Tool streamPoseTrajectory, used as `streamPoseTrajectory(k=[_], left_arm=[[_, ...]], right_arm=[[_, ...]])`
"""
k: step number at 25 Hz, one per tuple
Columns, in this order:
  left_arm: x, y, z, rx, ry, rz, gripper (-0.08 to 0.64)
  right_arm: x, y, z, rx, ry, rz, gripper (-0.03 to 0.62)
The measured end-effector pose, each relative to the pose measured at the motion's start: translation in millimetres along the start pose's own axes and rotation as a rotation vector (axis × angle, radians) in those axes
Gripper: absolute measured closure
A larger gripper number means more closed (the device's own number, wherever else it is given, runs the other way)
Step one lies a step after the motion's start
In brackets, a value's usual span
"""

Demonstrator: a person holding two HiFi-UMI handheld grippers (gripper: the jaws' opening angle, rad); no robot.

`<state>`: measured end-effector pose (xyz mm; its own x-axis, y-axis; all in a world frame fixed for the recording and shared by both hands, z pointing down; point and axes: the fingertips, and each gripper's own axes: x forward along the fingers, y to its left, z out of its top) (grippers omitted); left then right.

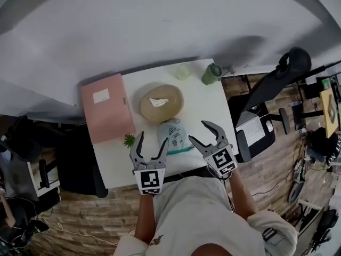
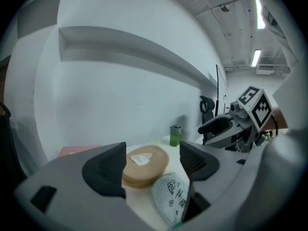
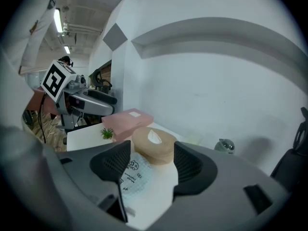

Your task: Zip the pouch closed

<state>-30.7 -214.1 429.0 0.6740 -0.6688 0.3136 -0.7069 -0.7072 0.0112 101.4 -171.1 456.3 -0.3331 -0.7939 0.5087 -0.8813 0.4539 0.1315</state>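
The pouch (image 1: 173,135) is a pale mesh bag with small prints and a teal zip edge (image 1: 179,150) along its near side. It lies flat on the white table (image 1: 205,103), just in front of a tan round box (image 1: 161,103). My left gripper (image 1: 153,138) hovers open at the pouch's left side, and my right gripper (image 1: 198,131) hovers open at its right. Neither touches it. In the left gripper view the pouch (image 2: 171,196) shows low between the open jaws. In the right gripper view the pouch (image 3: 139,177) lies below the open jaws.
A pink box (image 1: 106,113) lies on the table's left part, with a small green plant (image 1: 128,140) at its near corner. A green bottle (image 1: 211,73) and a pale cup (image 1: 183,72) stand at the far edge. A black chair (image 1: 250,132) stands to the right of the table.
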Motion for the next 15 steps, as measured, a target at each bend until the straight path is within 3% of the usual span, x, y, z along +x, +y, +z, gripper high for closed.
streamPoseTrajectory(k=[5, 15], left_arm=[[6, -15, -26, -0.018, 0.055, -0.006, 0.224], [4, -66, -81, -0.064, 0.162, 0.069, 0.239]], right_arm=[[5, 6, -39, -0.014, 0.076, 0.090, 0.327], [0, 27, -110, -0.088, 0.157, 0.332, 0.367]])
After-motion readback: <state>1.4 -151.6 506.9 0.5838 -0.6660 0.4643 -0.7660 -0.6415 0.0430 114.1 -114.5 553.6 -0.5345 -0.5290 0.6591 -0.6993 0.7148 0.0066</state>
